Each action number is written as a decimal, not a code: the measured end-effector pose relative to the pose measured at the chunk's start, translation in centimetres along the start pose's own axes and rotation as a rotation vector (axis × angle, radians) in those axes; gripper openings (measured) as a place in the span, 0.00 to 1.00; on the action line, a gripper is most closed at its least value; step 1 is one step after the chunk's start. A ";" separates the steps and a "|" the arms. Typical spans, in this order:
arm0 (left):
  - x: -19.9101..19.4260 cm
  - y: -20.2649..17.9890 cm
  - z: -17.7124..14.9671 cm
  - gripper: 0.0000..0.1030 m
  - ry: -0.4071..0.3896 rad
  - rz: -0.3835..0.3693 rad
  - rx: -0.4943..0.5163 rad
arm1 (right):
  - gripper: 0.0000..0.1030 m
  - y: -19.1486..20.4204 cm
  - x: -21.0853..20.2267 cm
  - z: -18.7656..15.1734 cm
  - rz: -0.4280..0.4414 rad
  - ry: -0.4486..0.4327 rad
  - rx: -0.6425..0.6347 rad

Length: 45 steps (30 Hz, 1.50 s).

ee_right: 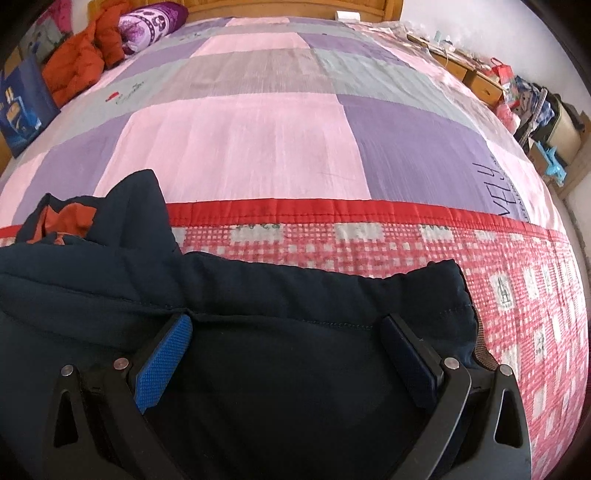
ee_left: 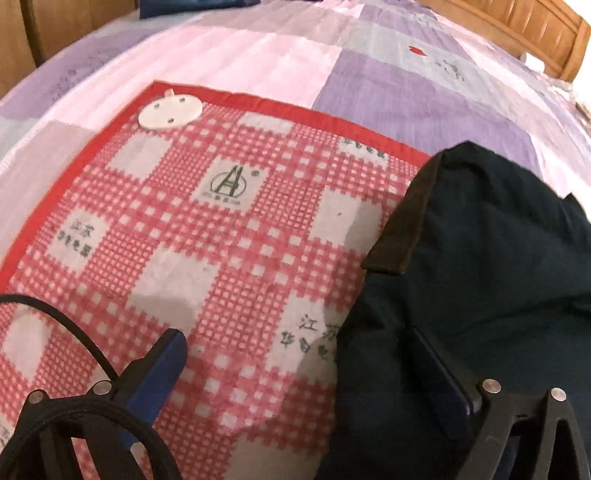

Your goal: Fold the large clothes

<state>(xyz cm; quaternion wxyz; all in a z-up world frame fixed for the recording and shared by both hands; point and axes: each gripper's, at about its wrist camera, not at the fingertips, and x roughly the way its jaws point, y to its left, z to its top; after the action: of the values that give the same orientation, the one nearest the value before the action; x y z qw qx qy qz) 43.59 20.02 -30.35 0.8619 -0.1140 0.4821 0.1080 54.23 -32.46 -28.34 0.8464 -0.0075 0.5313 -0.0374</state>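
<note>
Dark jacket spread on the bed, both grippers released

The navy jacket (ee_right: 295,369) lay on a red checked blanket (ee_left: 221,240) over the pink and purple bedsheet (ee_right: 240,140). The right gripper (ee_right: 291,354) hovered over it with fingers spread wide, gripping nothing. The left gripper (ee_left: 306,365) straddled the jacket's edge, its fingers likewise apart

Bed with wooden headboard (ee_right: 295,7), covered by a pink, purple and grey patchwork sheet (ee_right: 240,147). Spread on the sheet: a red-bordered, red-and-white checked blanket (ee_left: 221,258) with a white round plastic fitting (ee_left: 170,112) at one corner. Dark navy jacket (ee_right: 295,302) lies on the blanket; orange garment (ee_right: 81,62) and purple pillow (ee_right: 151,22) lie near the headboard.
</note>
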 end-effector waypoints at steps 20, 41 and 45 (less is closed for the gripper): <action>-10.3 -6.4 -1.5 0.95 -0.166 -0.139 0.265 | 0.99 4.2 -13.5 -11.2 0.031 -0.249 -0.216; -6.1 -4.5 -5.6 1.00 -0.034 -0.052 0.183 | 0.99 -15.8 -7.2 -14.5 -0.136 -0.072 0.164; -9.0 -4.6 -5.7 0.96 -0.050 -0.010 0.175 | 0.95 -15.2 -10.1 -15.1 -0.230 -0.118 0.160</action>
<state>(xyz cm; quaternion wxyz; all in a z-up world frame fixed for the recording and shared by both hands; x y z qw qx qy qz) 35.75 13.21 -25.14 0.8810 -0.0381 0.4672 0.0640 35.43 -46.54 -25.03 0.8640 -0.0027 0.4717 -0.1758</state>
